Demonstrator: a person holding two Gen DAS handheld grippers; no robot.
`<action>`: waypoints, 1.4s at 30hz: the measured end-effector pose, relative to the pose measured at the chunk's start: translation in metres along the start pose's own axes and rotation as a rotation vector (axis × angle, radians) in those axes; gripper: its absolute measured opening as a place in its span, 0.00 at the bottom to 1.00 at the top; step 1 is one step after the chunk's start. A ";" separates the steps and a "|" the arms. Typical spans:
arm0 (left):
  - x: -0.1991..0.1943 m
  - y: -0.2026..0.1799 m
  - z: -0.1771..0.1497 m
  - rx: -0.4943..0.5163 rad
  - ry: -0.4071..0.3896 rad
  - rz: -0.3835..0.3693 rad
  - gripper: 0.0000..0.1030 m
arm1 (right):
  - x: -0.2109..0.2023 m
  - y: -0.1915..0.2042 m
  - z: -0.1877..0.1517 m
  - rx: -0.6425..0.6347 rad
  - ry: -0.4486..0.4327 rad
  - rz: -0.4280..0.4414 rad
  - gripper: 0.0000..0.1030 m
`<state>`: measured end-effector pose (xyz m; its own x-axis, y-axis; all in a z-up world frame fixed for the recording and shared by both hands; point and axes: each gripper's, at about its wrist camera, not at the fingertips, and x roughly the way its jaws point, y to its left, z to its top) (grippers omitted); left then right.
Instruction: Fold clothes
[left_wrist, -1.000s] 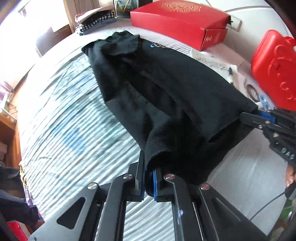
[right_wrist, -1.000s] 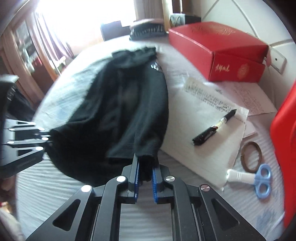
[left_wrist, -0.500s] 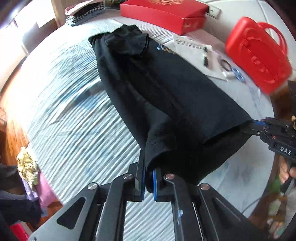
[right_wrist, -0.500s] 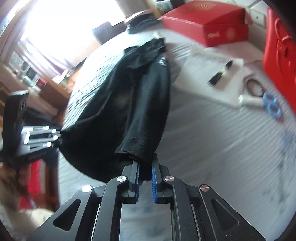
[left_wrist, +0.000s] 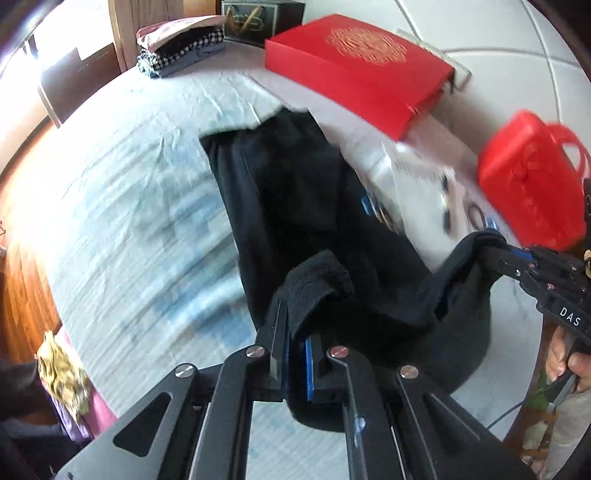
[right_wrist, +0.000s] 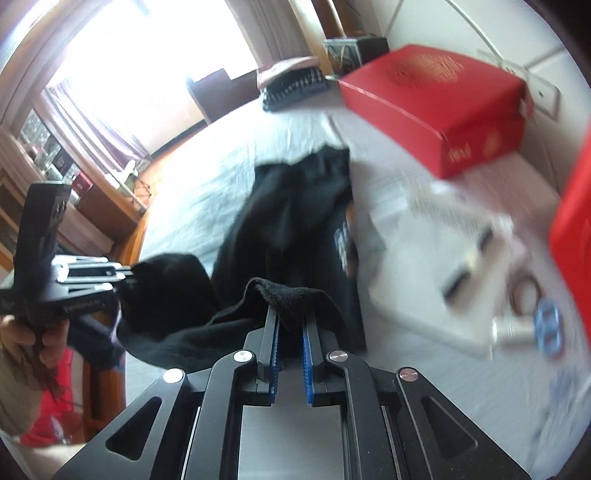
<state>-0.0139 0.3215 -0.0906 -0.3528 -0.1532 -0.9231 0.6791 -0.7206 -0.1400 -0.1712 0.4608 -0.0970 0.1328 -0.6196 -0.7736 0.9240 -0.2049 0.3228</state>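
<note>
Left wrist view: my left tool (left_wrist: 293, 354) is pinching one near corner of the black garment (left_wrist: 295, 206), the cloth bunched thick between its blue pads. The far end of the garment lies flat on the bed (left_wrist: 122, 206), reaching toward the red box (left_wrist: 362, 70). The near end is lifted off the sheet and sags in a loop between my two tools. Further right, my right tool (left_wrist: 506, 254) grips the other near corner, just in front of the red case (left_wrist: 532, 184), with blurred papers (left_wrist: 417, 184) beside the garment.

In the right wrist view, the right tool (right_wrist: 291, 332) has cloth draped over and between its fingers. They stand a little apart with the fabric clamped in the gap.

As I judge it, a lengthwise fold is partway made: the near hem is raised and seems headed over the flat far half. What is left is to lay that edge down squarely, let go, and smooth it. A stack of folded clothes (left_wrist: 181, 51) sits at the far edge of the bed.
</note>
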 end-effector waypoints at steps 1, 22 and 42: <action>0.005 0.007 0.016 0.000 0.000 -0.009 0.06 | 0.009 0.001 0.020 -0.002 -0.011 -0.008 0.10; 0.096 0.106 0.189 0.008 -0.012 -0.096 1.00 | 0.148 -0.065 0.186 0.261 0.005 -0.146 0.33; 0.141 0.047 0.030 -0.012 0.181 -0.110 0.32 | 0.145 -0.051 0.037 0.296 0.159 -0.226 0.15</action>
<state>-0.0507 0.2459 -0.2162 -0.3045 0.0513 -0.9511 0.6506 -0.7181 -0.2470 -0.2129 0.3532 -0.2054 0.0137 -0.4135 -0.9104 0.7963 -0.5462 0.2601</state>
